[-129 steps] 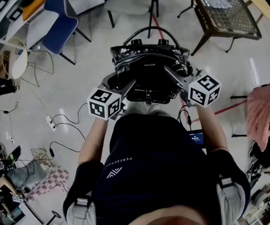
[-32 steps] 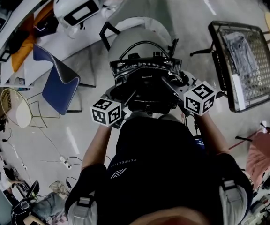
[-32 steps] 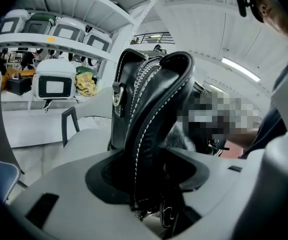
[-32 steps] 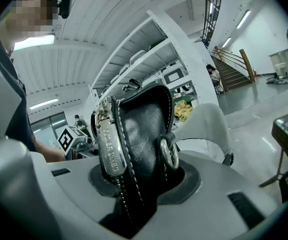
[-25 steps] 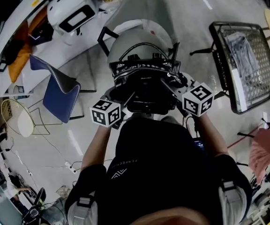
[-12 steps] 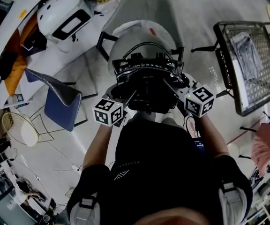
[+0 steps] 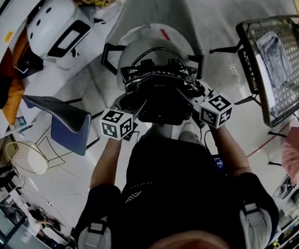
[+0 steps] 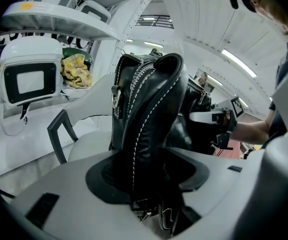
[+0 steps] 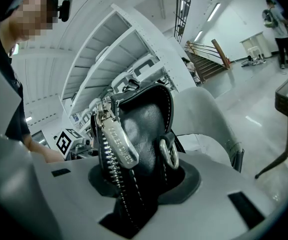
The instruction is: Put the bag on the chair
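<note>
A black bag (image 7: 160, 84) is held between the two grippers, one at each end, directly above the seat of a grey chair (image 7: 154, 7). Whether the underside of the bag touches the seat cannot be told from any view.

The left gripper (image 7: 135, 107) is closed on the left end of the bag. In the left gripper view, the stitched leather end (image 8: 149, 109) is seen clamped between the pads of that gripper (image 8: 149, 176), and the jaws are kept wide apart by the thick, folded material. The chair seat (image 8: 86, 146) and its dark armrest are seen just behind the bag.

The right gripper (image 7: 189, 95) is closed on the right end. In the right gripper view, the bag (image 9: 141, 121) is pinched between the pads (image 9: 139, 186) with a narrower gap. A metal zip pull (image 9: 116, 136) and a metal ring (image 9: 170, 154) are seen on that end, and the grey chair back (image 9: 204, 114) is seen behind it.

In the head view, the bag is kept upright and its two handles (image 7: 157, 51) are arched over its top. A blue chair (image 7: 66, 126) is placed to the left of the person, a white machine with a dark screen (image 7: 56, 30) is seen at upper left, and a mesh table (image 7: 276, 61) is set well apart at right.
</note>
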